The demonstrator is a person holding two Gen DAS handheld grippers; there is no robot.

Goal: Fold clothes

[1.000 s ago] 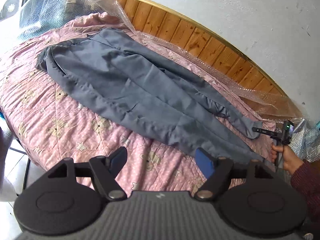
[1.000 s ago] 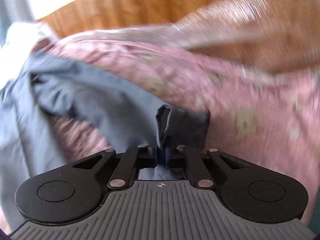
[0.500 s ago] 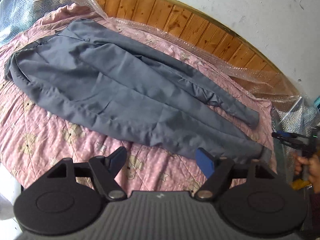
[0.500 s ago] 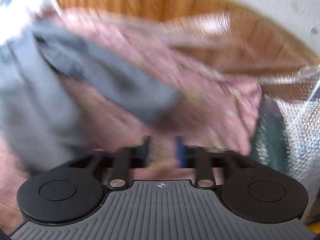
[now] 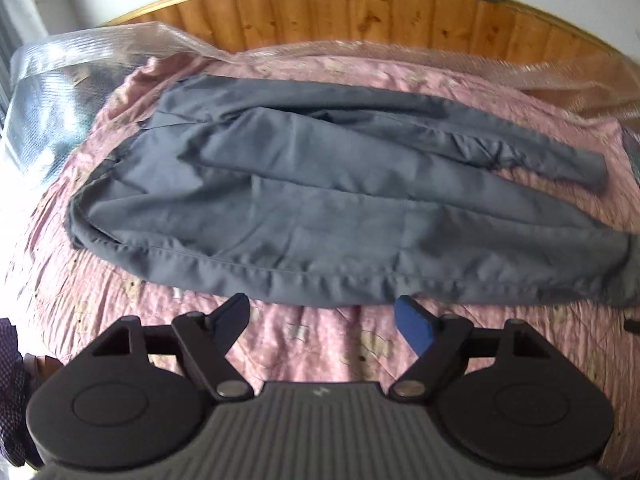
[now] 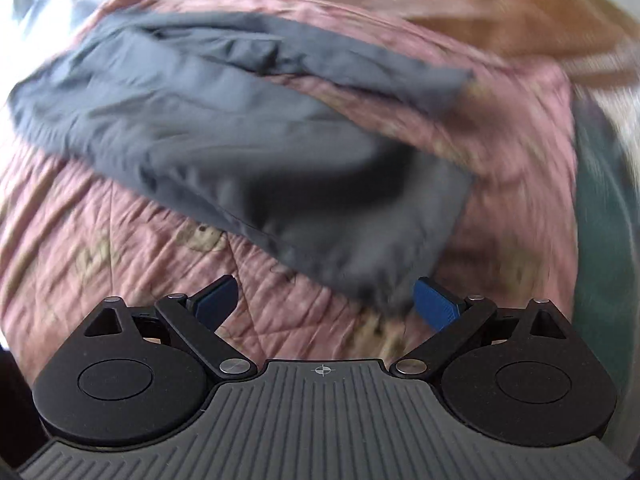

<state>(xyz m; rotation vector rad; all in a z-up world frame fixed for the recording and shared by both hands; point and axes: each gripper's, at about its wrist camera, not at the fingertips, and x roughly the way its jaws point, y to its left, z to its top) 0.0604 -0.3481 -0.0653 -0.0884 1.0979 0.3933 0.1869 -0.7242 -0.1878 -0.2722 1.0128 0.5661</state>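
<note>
A pair of grey trousers [image 5: 320, 208] lies spread flat on a pink quilted bed [image 5: 320, 340], waistband at the left, leg ends at the right. My left gripper [image 5: 326, 318] is open and empty, just in front of the near long edge of the trousers. In the right wrist view, which is motion-blurred, the trousers [image 6: 248, 144] show their leg ends nearest me. My right gripper [image 6: 326, 300] is open and empty, just short of the near leg's hem [image 6: 400, 248].
A wooden headboard [image 5: 360, 12] runs along the far side of the bed. Bubble wrap [image 5: 52, 92] is heaped at the left and along the headboard. A dark green object [image 6: 600, 216] lies beyond the bed's right edge.
My right gripper let go of the far trouser leg's end, opened wide and pulled back toward the near leg's hem. My left gripper swung to face the trousers squarely and came closer.
</note>
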